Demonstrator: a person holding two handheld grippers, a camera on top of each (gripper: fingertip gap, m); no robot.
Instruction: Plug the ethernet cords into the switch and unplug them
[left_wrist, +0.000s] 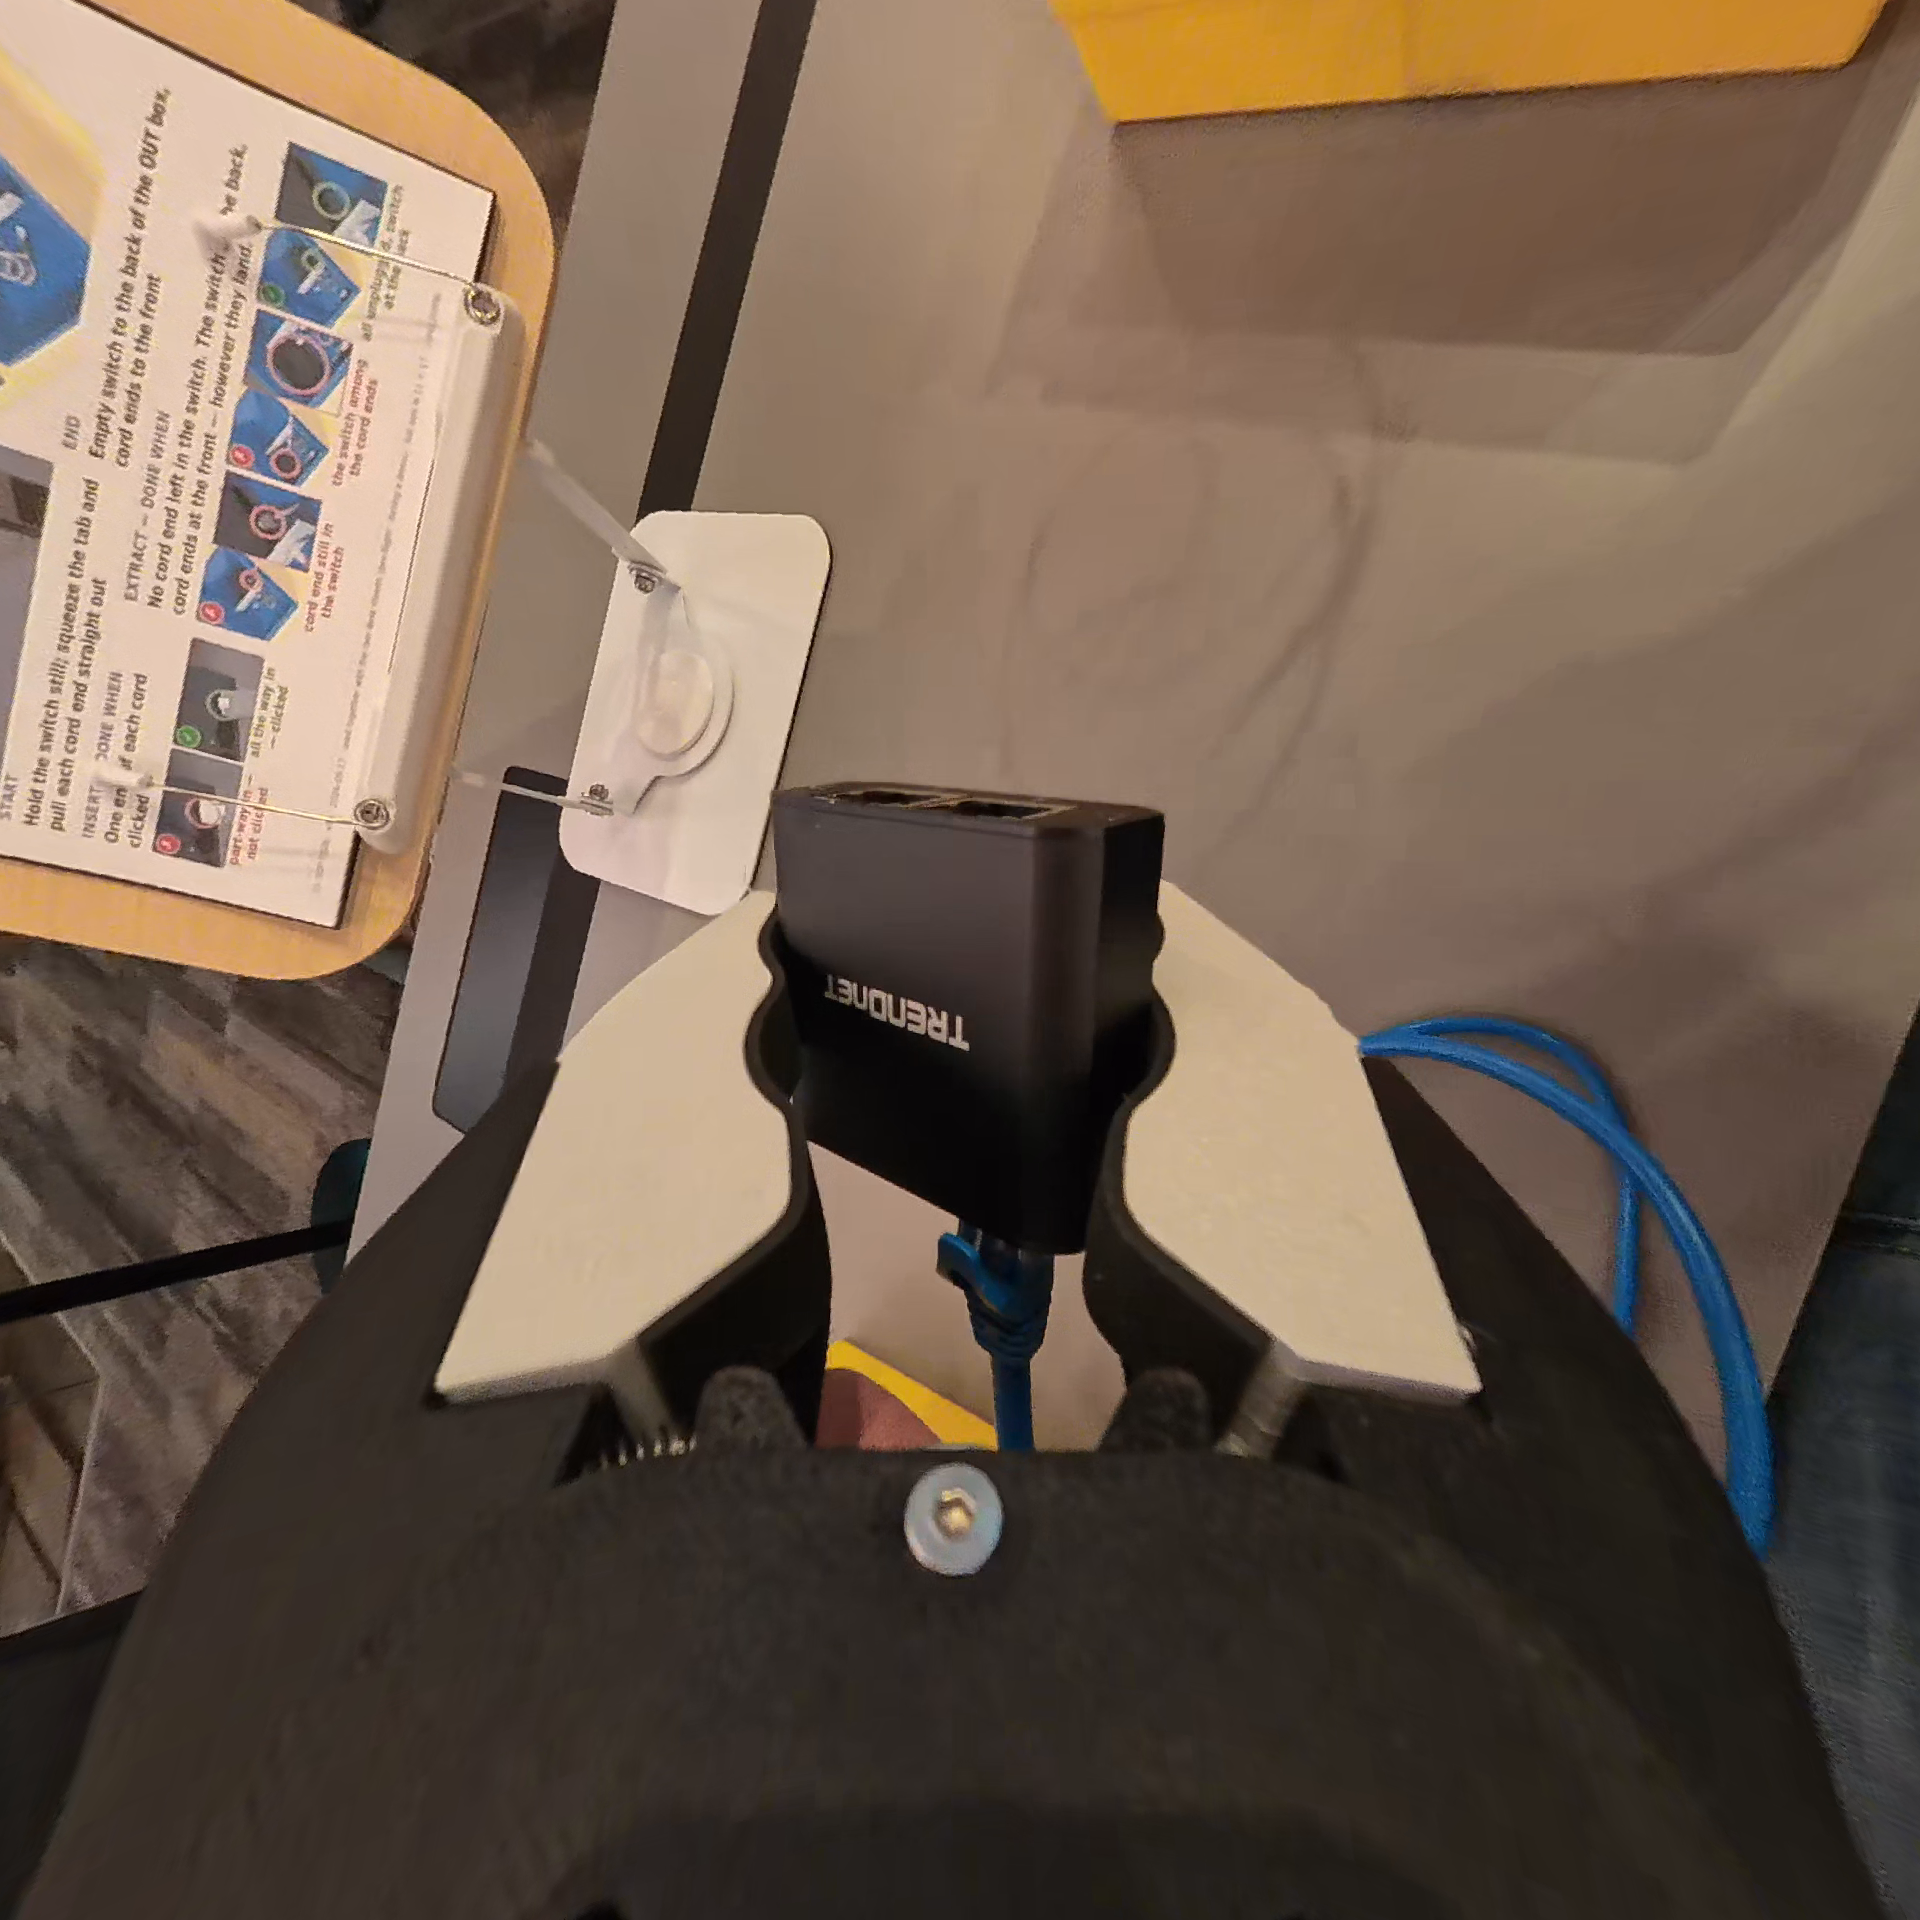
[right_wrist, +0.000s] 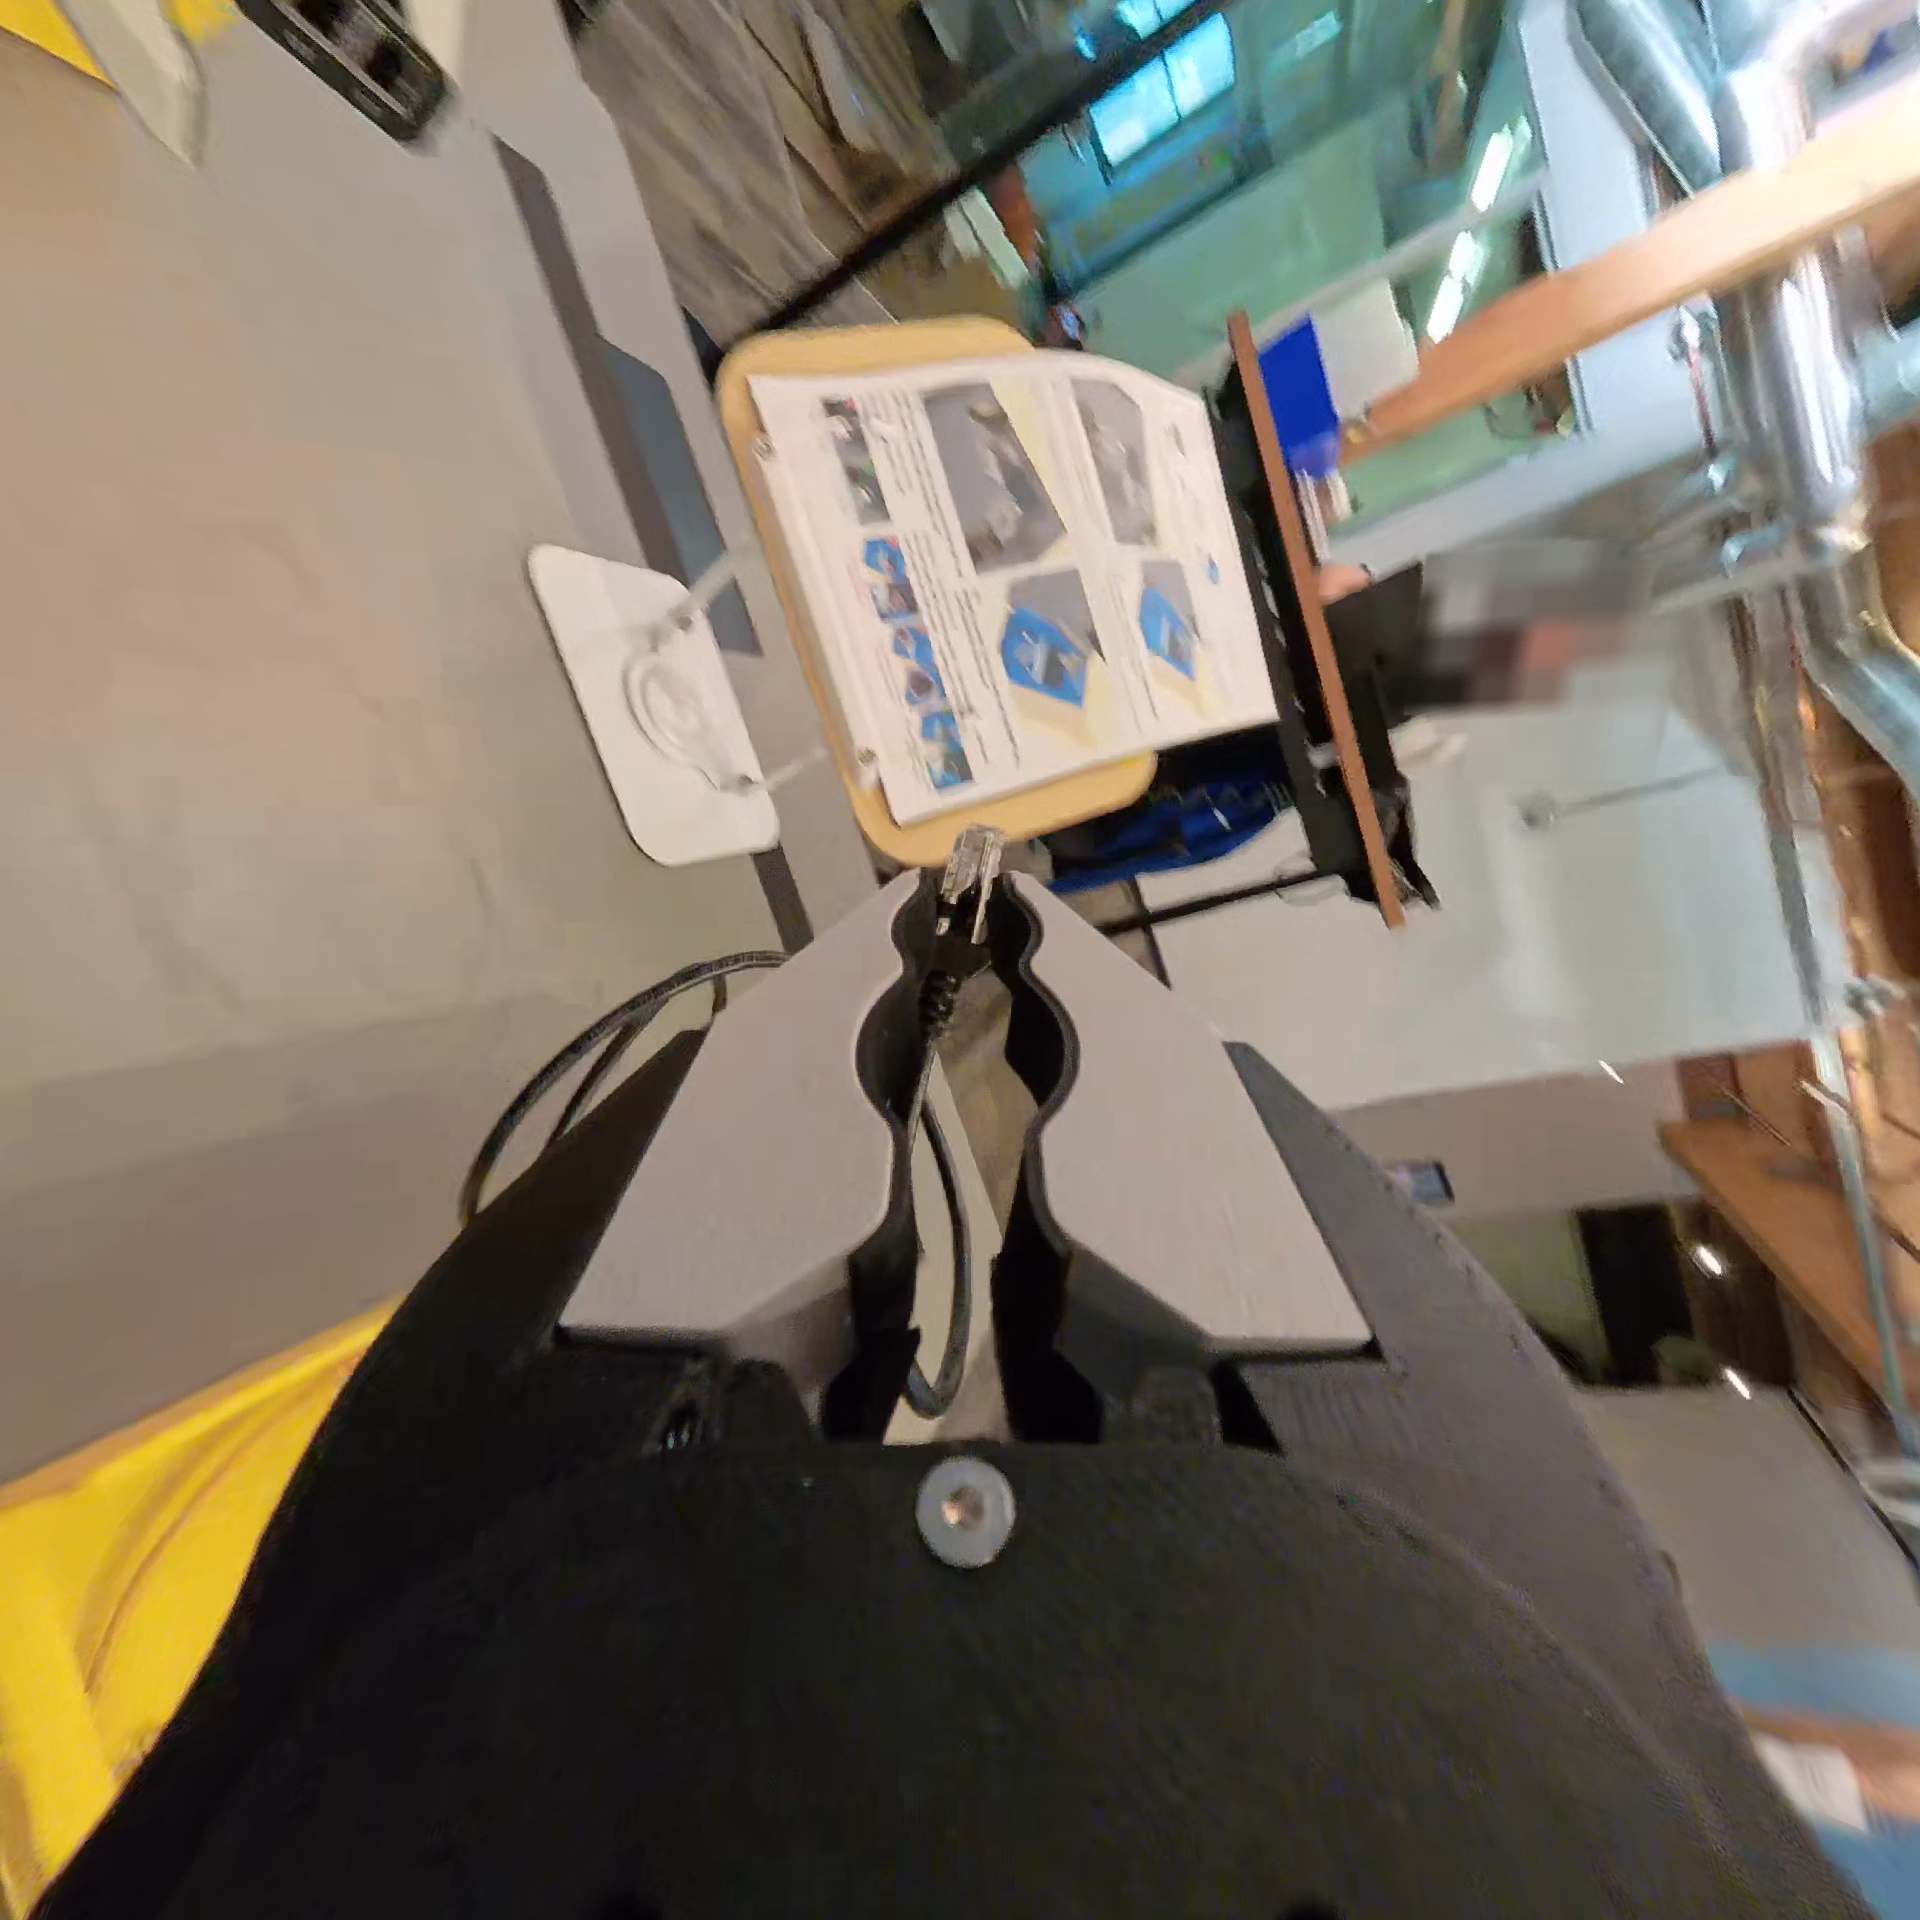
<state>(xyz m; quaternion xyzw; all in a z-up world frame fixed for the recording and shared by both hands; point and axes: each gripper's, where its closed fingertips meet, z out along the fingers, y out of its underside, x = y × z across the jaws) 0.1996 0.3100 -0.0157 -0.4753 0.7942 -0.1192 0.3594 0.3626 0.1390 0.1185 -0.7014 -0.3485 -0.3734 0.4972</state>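
black gripper bodies fill the lower half of both wrist views, each with a silver screw at the centre.

left gripper (left_wrist: 966, 997): pale grey fingers (left_wrist: 665, 1164) clamped on a black ethernet switch (left_wrist: 966, 997), held clear of the grey table (left_wrist: 1351, 623). two empty ports face away from the camera at its far end. blue ethernet cord (left_wrist: 1013, 1351) is plugged into the near end and drops between the fingers; more blue cord loops at right, beside the gripper.

right gripper (right_wrist: 966, 904): jaws narrow, pinching the black boot of a black ethernet cord (right_wrist: 951, 935) at the fingertips. clear plug (right_wrist: 975, 854) sticks out past the tips, free in the air. cord trails back between the fingers and loops out to the left over the table.

surroundings: printed instruction sheet (left_wrist: 208, 499) on a wooden board (left_wrist: 488, 249), carried by a white stand (left_wrist: 717, 717) fixed at the table edge. yellow bin (left_wrist: 1455, 52) at the far side of the table. right view is motion-blurred; background shelving indistinct.
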